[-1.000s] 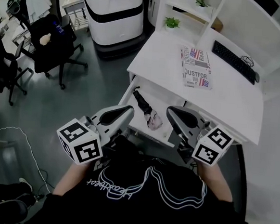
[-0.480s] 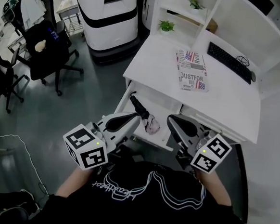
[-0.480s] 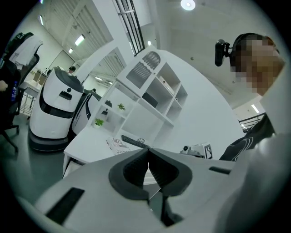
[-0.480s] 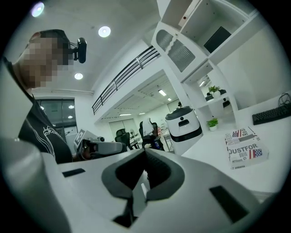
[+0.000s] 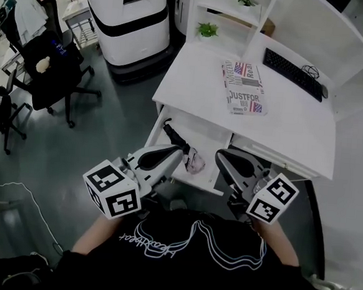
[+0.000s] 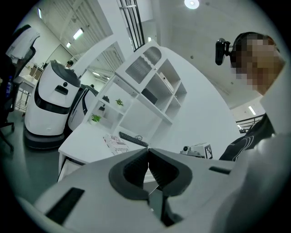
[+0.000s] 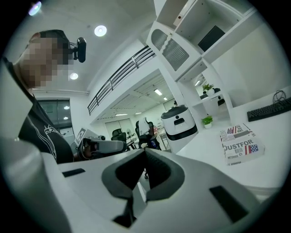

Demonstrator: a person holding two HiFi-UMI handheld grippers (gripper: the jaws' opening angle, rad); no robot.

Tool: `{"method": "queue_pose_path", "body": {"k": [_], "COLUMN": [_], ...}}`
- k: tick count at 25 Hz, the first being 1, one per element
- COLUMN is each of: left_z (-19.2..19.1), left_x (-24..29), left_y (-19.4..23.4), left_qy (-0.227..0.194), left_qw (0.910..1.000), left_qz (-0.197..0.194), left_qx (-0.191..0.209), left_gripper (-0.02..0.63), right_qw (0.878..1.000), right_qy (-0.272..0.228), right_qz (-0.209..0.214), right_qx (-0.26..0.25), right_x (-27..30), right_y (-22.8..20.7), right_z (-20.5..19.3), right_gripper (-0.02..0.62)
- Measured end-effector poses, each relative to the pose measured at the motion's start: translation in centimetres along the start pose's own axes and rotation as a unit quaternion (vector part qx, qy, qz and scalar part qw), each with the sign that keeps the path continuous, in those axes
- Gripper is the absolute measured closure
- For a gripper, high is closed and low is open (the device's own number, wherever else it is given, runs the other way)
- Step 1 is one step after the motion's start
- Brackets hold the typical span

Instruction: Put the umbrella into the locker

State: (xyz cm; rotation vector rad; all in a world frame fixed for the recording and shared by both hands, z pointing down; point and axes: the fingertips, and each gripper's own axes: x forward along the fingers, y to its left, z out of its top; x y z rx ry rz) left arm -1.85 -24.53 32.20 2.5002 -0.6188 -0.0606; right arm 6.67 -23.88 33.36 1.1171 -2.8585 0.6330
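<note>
A folded black umbrella (image 5: 172, 134) with a pink patch at its near end lies in the open white drawer (image 5: 210, 137) under the desk. My left gripper (image 5: 180, 152) is shut and empty, its tips over the drawer's near left corner, close to the umbrella's pink end. My right gripper (image 5: 218, 157) is also shut and empty, above the drawer's near right edge. In the left gripper view the jaws (image 6: 148, 150) meet with nothing between them. The right gripper view shows the same of its jaws (image 7: 145, 151). The umbrella is hidden in both gripper views.
On the white desk (image 5: 193, 73) lie a printed box (image 5: 242, 88) and a black keyboard (image 5: 292, 73). A small plant (image 5: 207, 29) sits on the shelf behind. A white machine (image 5: 126, 12) and a black office chair (image 5: 50, 68) stand on the floor to the left.
My left gripper has edged right toward the drawer's front edge. The right gripper has stayed about where it was. Both remain shut, and the umbrella has not moved in the drawer.
</note>
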Motion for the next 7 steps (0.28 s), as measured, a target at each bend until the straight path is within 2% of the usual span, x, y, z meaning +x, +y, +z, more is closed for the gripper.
{"method": "queue_pose_path", "body": {"k": [7], "left_z": [0.1], "left_x": [0.7], "left_y": [1.3], "left_qy": [0.014], "left_qw": [0.9999], "left_qz": [-0.005], "left_qx": [-0.001], "left_gripper": [0.600], "right_qw": [1.000], "right_qy": [-0.003], "right_qz": [0.003], "right_qx": [0.004], "right_x": [1.0], "right_y": [-0.2], "right_z": [0.1], "right_gripper": [0.592]}}
